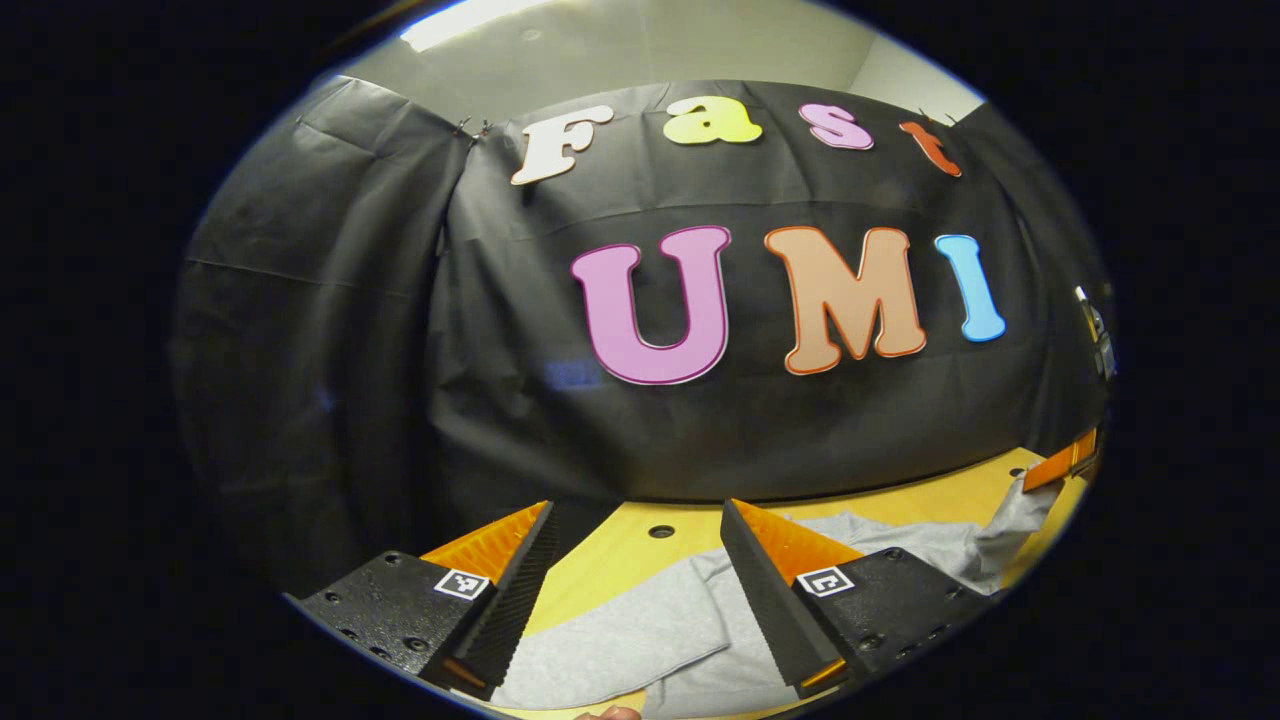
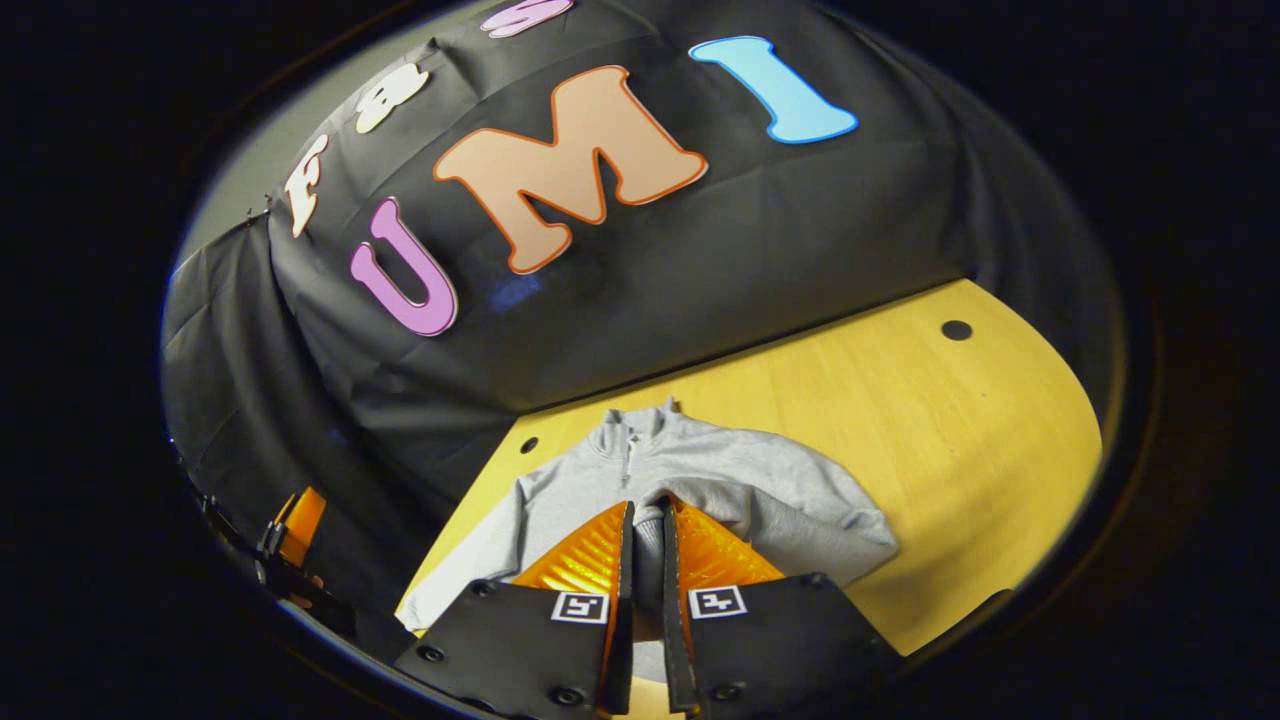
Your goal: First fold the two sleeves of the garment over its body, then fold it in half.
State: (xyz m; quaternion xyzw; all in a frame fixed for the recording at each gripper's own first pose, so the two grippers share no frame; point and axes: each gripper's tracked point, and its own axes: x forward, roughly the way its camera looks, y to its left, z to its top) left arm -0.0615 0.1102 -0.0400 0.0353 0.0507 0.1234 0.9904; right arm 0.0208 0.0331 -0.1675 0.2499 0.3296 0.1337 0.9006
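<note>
My right gripper (image 2: 645,540) pinches the grey zip-collared fabric garment's (image 2: 700,470) sleeve, probably its cuff, collar toward the yellow wooden desk's (image 2: 950,420) far edge, while my left gripper (image 1: 640,580) gapes empty.

Grey sweatshirt (image 2: 690,480), lower centre of the right gripper view: soft, matt knit cloth with a fine fleecy nap, ribbed at the collar. Table (image 2: 900,420), at right: smooth, light wood with a faint grain and low sheen. Booth wall (image 1: 330,330), left of the left gripper view: matt black cloth, creased. Left gripper (image 1: 640,560), bottom of that view: hard, matt plastic bodies with inner faces finely ridged. Right gripper (image 2: 645,560): the same ridged faces pressed on a fold of the knit cloth.
</note>
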